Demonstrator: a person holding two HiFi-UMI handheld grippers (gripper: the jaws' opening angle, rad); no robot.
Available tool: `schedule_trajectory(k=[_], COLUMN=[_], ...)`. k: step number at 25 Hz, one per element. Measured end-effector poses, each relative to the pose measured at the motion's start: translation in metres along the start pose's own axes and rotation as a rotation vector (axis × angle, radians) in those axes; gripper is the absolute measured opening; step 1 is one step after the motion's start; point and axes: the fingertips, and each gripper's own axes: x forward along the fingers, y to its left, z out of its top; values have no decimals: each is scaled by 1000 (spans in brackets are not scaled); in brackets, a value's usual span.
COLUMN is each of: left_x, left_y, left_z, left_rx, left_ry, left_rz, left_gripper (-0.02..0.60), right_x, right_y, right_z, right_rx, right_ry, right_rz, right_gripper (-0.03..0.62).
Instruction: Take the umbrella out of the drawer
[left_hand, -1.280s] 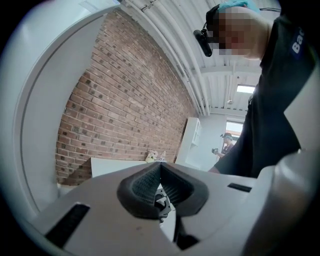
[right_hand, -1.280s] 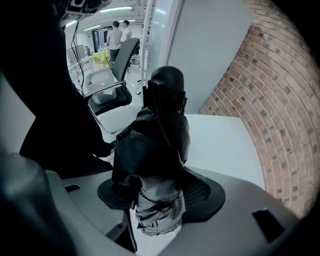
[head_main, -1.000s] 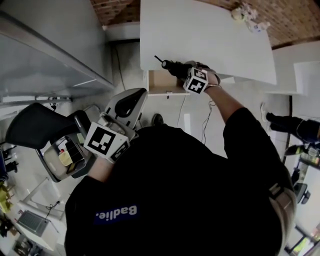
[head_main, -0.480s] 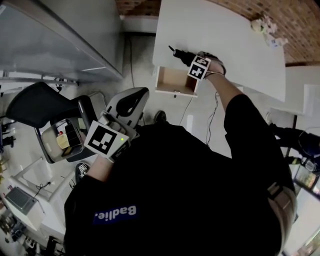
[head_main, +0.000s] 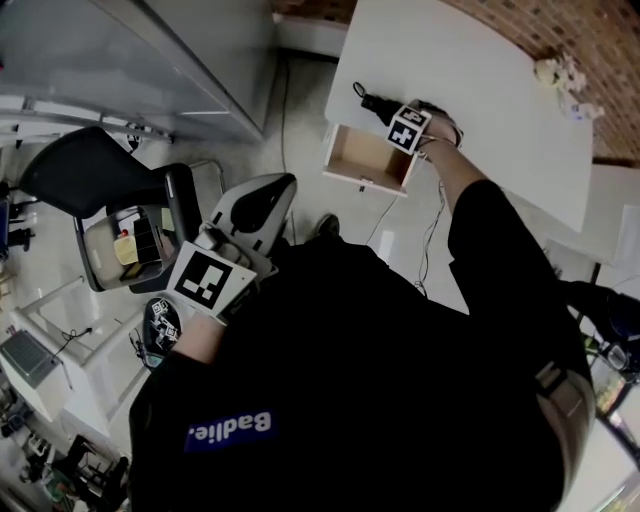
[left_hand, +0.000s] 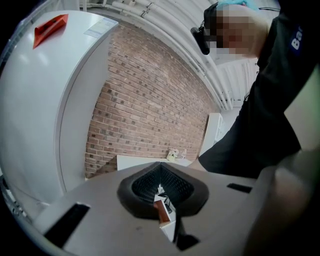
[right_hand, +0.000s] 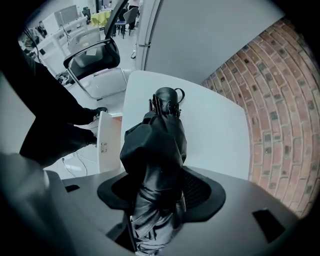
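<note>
A folded black umbrella (right_hand: 155, 145) stands between the jaws of my right gripper (right_hand: 162, 195), which is shut on its fabric body, handle end pointing away. In the head view the right gripper (head_main: 392, 115) holds the umbrella (head_main: 372, 102) over the near edge of the white table (head_main: 470, 70), just beyond the open wooden drawer (head_main: 365, 160). The drawer looks empty inside. Its white front (right_hand: 105, 145) shows at the left of the right gripper view. My left gripper (head_main: 275, 190) hangs near my body, away from the drawer. Its pads (left_hand: 145, 187) are together with nothing between them.
A black office chair (head_main: 80, 185) and a small cart with items (head_main: 130, 250) stand at the left. Cables (head_main: 420, 240) run down the floor below the table. A small pale object (head_main: 558, 72) lies at the table's far end by the brick wall (head_main: 570, 30).
The right gripper has carried the umbrella from beside the drawer further over the table top and lower. The head view has swung. The left gripper has hardly moved.
</note>
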Motion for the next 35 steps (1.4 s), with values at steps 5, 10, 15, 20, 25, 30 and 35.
schedule_trajectory(k=[5,10,15,20,25,30,35], left_x=[2,5,9,22,32,40,45], left_y=[-7,-13,-20,-31,-40,-40,-41], left_z=[2,3,7,11,18,19,21], left_rx=[16,33,44,50,65,79,73], left_ry=[-1,1,-6,-3,-4,8,15], left_rz=[-5,-32,-86,-159,-232,-285,-327], left_gripper=[2,3,3,2,3,2,3], right_x=[-1,-17,-54,-94,-128,-154,-184], right_y=[1,-2,-2,1,13,23,44], right_z=[2,6,5,2,2,6,21], right_rx=[1,38,89,168,379,630,715], right_ry=[-28,-89,-166,-255,-377,-508,-605], right_rz=[-7,-52,-92,-137,-104,-47,-13], right_gripper=[268,279,279,279,279,278,214])
